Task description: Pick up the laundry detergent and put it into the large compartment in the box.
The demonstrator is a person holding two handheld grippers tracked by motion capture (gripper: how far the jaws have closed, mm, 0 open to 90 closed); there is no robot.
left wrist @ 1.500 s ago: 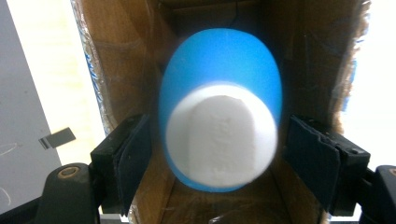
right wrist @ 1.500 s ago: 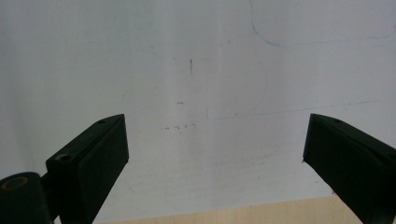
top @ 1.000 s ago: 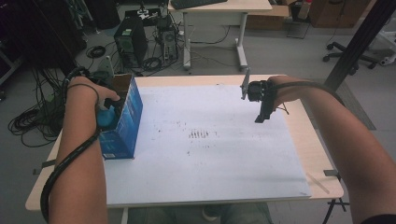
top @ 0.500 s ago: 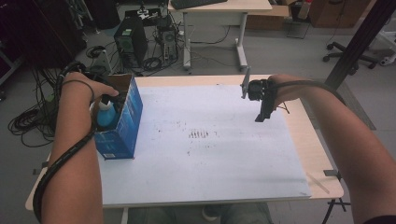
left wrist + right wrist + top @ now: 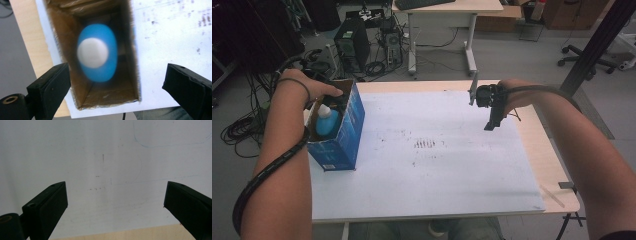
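A tall blue carton [image 5: 343, 138], open at the top, stands at the left of the white sheet. Inside it a blue bottle with a white cap [image 5: 327, 122] stands upright. My left gripper [image 5: 337, 100] hovers just above the carton's far end. In the left gripper view it is open [image 5: 115, 82], looking straight down on the bottle [image 5: 96, 52] in the brown inside of the carton [image 5: 127, 62], with its jaws wider than the carton and nothing held. My right gripper [image 5: 491, 122] hangs over the sheet's far right, open and holding nothing [image 5: 115, 200].
The white sheet [image 5: 437, 165] covers most of the wooden table [image 5: 557, 165] and has dark smudges [image 5: 427, 144] at its middle. Behind the table are a computer tower [image 5: 349, 45], cables on the floor and another desk [image 5: 447, 7].
My left gripper has let go of the bottle and risen out of the carton, so the bottle now stands free inside. The right gripper has stayed put.
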